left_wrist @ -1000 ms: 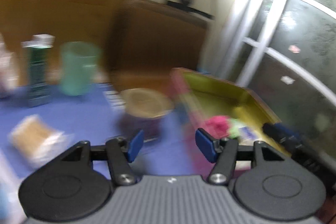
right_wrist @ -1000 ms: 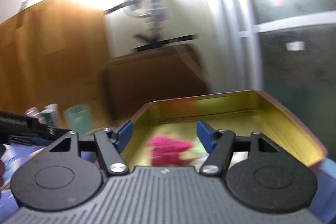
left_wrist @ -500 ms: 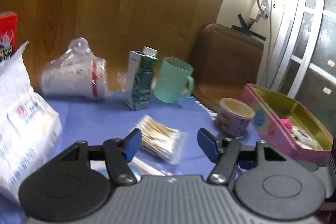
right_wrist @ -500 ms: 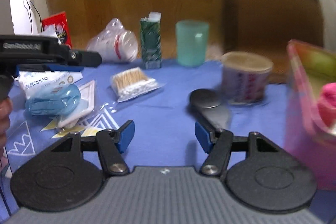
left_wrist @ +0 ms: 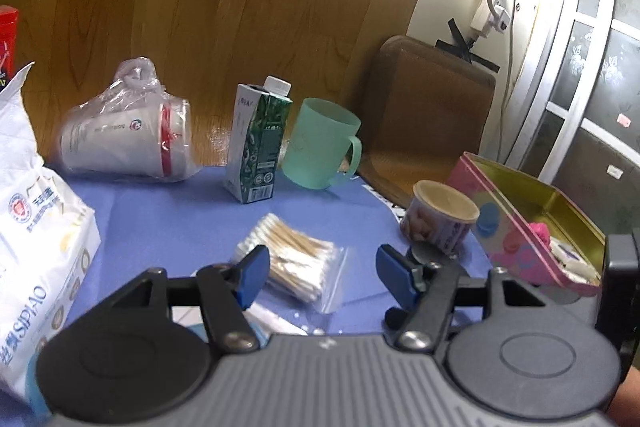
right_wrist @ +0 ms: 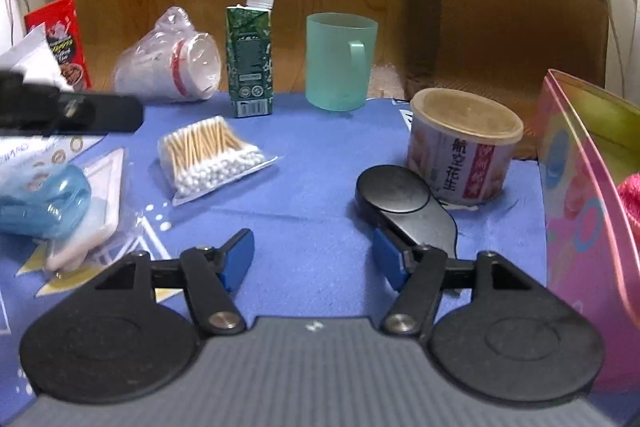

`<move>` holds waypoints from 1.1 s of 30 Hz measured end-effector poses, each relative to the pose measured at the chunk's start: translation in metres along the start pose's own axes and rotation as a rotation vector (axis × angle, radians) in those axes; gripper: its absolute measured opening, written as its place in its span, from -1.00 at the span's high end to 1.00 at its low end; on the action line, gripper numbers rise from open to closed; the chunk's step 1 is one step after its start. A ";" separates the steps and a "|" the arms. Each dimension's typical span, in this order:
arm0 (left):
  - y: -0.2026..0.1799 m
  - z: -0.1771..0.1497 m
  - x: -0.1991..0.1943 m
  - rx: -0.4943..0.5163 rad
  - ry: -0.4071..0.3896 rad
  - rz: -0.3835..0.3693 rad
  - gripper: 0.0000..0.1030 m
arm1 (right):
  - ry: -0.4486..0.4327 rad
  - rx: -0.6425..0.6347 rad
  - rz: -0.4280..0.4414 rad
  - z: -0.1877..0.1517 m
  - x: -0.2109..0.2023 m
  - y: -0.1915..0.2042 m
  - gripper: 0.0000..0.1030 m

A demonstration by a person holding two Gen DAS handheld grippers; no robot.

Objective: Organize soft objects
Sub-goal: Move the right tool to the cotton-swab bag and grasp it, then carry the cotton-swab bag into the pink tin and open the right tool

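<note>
The pink soft thing [left_wrist: 540, 230] lies inside the tin [left_wrist: 516, 223], bunched against its near pink wall; in the right wrist view only its edge [right_wrist: 630, 195] shows at the right border, so I cannot tell what kind of item it is. A blue cloth [right_wrist: 312, 187] covers the table, with a wood panel [left_wrist: 240, 7] behind it and a brown tray [right_wrist: 508, 23] leaning upright at the back right. A white tissue pack [left_wrist: 36, 227] fills the left edge of the left wrist view. The tin stands open at the right end of the cloth, gold inside. A bagged stack of paper cups [right_wrist: 172, 63] lies on its side at the back, a green carton [right_wrist: 250, 59] stands just right of it, and a mint mug [right_wrist: 340, 61] stands right of the carton. A round can [right_wrist: 464, 143] with a tan lid sits near the tin's left wall. A bag of cotton swabs [right_wrist: 210, 155] lies mid-cloth, in front of the carton. A blue plastic item [right_wrist: 44, 203] in clear packaging rests at the left. The left gripper [left_wrist: 320, 277] hovers above the swabs with its jaws spread and nothing between them. The right gripper [right_wrist: 314, 261] hangs low over bare cloth, jaws likewise spread and empty.
</note>
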State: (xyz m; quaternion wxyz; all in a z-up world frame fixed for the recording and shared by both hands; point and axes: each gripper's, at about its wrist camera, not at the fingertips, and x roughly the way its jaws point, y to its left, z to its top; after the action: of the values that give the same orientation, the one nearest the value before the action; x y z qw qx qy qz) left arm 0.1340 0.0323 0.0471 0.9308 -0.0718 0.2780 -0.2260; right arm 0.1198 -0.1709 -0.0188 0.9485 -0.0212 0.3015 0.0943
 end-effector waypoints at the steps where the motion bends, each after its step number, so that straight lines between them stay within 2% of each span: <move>1: -0.002 -0.001 0.000 0.008 0.006 -0.002 -0.18 | -0.002 0.005 0.003 0.000 -0.001 -0.001 -0.33; 4: -0.007 -0.002 -0.005 0.027 0.000 -0.027 -0.18 | -0.008 0.038 0.007 -0.001 -0.003 -0.005 -0.33; 8: -0.001 0.004 -0.021 0.011 -0.076 -0.019 -0.20 | -0.031 0.055 0.054 0.004 -0.001 0.000 -0.29; 10: 0.008 0.008 -0.021 -0.024 -0.078 -0.002 -0.20 | -0.059 0.038 0.068 0.010 -0.001 0.006 -0.28; 14: 0.035 0.014 -0.017 -0.150 -0.070 0.045 -0.20 | -0.056 0.014 0.119 0.031 0.013 0.013 -0.29; 15: 0.041 0.016 -0.017 -0.177 -0.070 0.046 -0.20 | -0.048 0.007 0.146 0.037 0.020 0.016 -0.35; 18: 0.053 0.018 -0.019 -0.205 -0.085 0.068 -0.20 | 0.002 -0.070 0.210 0.053 0.052 0.030 -0.88; 19: 0.054 0.019 -0.019 -0.199 -0.086 0.080 -0.20 | 0.019 -0.103 0.207 0.056 0.063 0.035 -0.88; 20: 0.056 0.018 -0.018 -0.197 -0.082 0.085 -0.20 | 0.048 -0.136 0.193 0.057 0.074 0.040 -0.84; 21: 0.058 0.018 -0.016 -0.200 -0.072 0.081 -0.20 | 0.083 -0.156 0.190 0.058 0.084 0.043 -0.69; 22: 0.059 0.019 -0.013 -0.204 -0.061 0.070 -0.20 | 0.065 -0.143 0.203 0.059 0.085 0.042 -0.31; 23: 0.060 0.019 -0.012 -0.207 -0.052 0.058 -0.20 | 0.065 -0.145 0.218 0.061 0.084 0.043 -0.12; 24: 0.060 0.019 -0.011 -0.209 -0.047 0.045 -0.20 | 0.068 -0.138 0.213 0.061 0.080 0.042 -0.05; 27: 0.059 0.019 -0.008 -0.203 -0.055 0.028 -0.20 | 0.056 -0.098 0.197 0.053 0.059 0.034 -0.01; 28: 0.059 0.019 -0.006 -0.206 -0.067 0.026 -0.20 | 0.022 -0.102 0.191 0.055 0.050 0.034 0.00; 31: 0.063 0.017 -0.009 -0.248 -0.108 0.024 -0.20 | -0.088 -0.093 0.145 0.086 0.040 0.042 0.00; 33: 0.065 0.016 -0.014 -0.247 -0.140 0.067 -0.20 | -0.064 -0.087 0.141 0.110 0.052 0.051 0.00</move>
State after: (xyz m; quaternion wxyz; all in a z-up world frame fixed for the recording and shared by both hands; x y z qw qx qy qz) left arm 0.1569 0.0967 0.0507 0.9391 -0.1919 0.2403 -0.1531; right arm 0.2141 -0.1012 0.0415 0.9470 -0.0378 0.2672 0.1745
